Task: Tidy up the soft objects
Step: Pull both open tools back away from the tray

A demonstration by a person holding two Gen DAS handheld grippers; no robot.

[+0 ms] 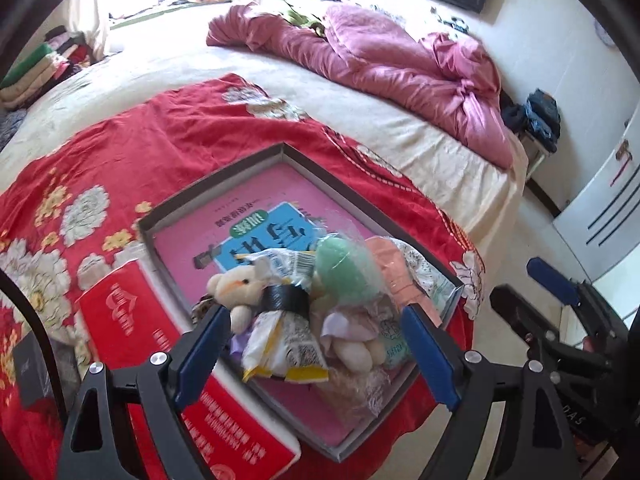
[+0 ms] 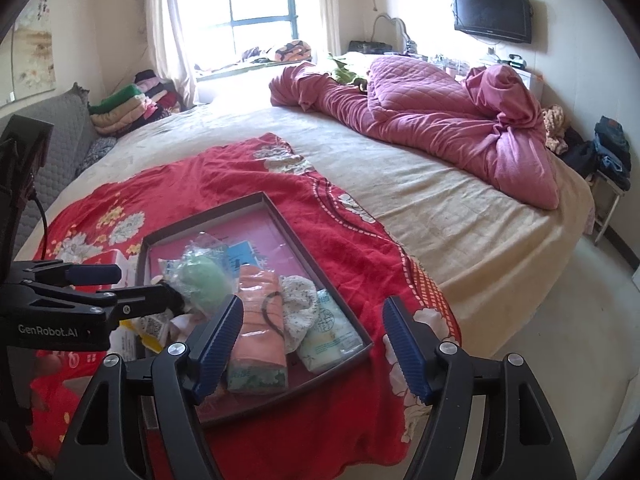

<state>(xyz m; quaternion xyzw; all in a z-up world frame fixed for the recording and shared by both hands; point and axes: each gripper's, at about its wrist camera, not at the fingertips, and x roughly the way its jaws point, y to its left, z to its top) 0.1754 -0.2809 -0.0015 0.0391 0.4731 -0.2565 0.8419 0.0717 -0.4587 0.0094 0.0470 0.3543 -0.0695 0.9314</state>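
A shallow grey box [image 1: 224, 172] [image 2: 304, 240] lies on the red floral blanket [image 1: 160, 136] [image 2: 352, 248], with a pink book [image 1: 200, 240] on its bottom. In it are piled soft things: a cream plush toy [image 1: 240, 284], yellow-white packets [image 1: 288, 356], a green ball in clear plastic [image 1: 344, 268] [image 2: 202, 280], a peach cloth pack [image 2: 260, 320], a floral cloth [image 2: 298, 300] and a tissue pack [image 2: 332, 336]. My left gripper [image 1: 316, 344] is open above the pile, empty. My right gripper [image 2: 312, 344] is open over the box's near end, empty.
A red carton [image 1: 176, 376] lies left of the box. A crumpled pink quilt [image 2: 440, 120] lies across the far bed. Folded clothes [image 2: 128, 108] are stacked by the window. The floor [image 2: 560, 320] and a white cabinet [image 1: 608, 208] are to the right.
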